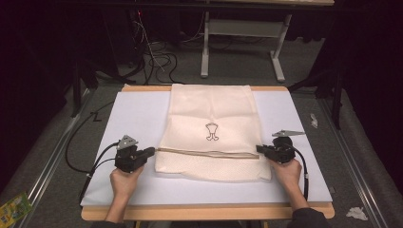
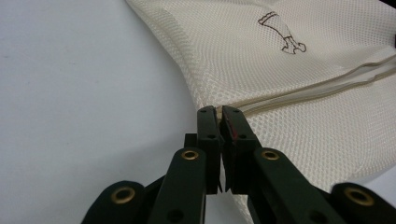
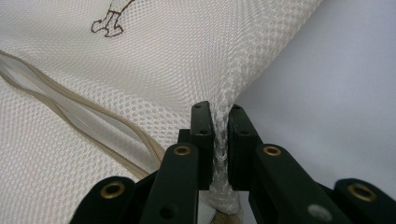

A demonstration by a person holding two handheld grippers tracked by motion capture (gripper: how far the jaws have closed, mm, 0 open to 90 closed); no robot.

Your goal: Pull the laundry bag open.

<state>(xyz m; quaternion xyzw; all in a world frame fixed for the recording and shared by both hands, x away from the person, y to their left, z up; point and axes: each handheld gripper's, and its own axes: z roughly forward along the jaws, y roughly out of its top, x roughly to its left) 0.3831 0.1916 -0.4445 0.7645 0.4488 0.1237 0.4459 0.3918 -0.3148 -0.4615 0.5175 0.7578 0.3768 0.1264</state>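
Observation:
A cream mesh bag (image 1: pixel 209 114) with a small dark printed figure (image 1: pixel 212 131) lies flat on the white table top (image 1: pixel 133 118), its tan zipper line (image 1: pixel 209 153) running across near the front. My left gripper (image 1: pixel 153 151) is shut on the bag's left edge (image 2: pixel 205 100) at the zipper's end. My right gripper (image 1: pixel 259 148) is shut on the bag's right edge, with bunched mesh (image 3: pixel 221 126) pinched between its jaws. In the left gripper view my left gripper (image 2: pixel 219 111) meets the fabric at the seam; in the right gripper view my right gripper (image 3: pixel 221 109) points along the bag's side.
The table's wooden front edge (image 1: pixel 204 213) is close to the person's forearms. Cables (image 1: pixel 157 57) and a white metal stand (image 1: pixel 242 28) are on the floor beyond the table. A green packet (image 1: pixel 13 208) lies on the floor at the left, crumpled paper (image 1: pixel 356 213) at the right.

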